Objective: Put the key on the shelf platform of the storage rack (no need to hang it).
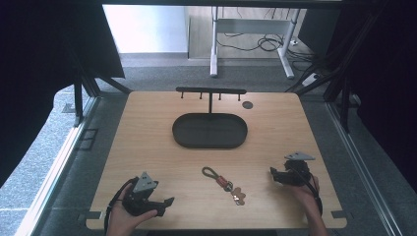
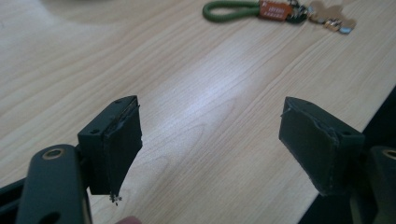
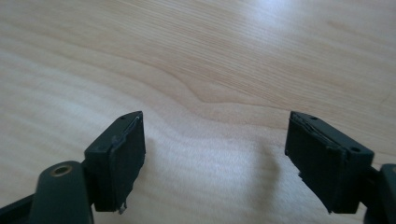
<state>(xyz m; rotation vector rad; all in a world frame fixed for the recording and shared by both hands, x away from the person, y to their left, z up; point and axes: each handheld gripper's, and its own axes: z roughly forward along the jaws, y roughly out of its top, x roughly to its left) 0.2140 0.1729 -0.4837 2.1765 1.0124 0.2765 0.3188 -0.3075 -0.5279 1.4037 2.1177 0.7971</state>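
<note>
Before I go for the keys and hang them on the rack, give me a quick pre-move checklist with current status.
1. Left gripper open, nothing between jaws: ok.
2. Right gripper open and empty: ok.
3. Keychain lies free on the table, between both grippers, touching neither: ok.
4. Green loop lies flat, reachable: ok.
5. Rack hooks unoccupied, upright behind the empty tray: ok.
6. Whether the loop fits over a hook: cannot tell.
</note>
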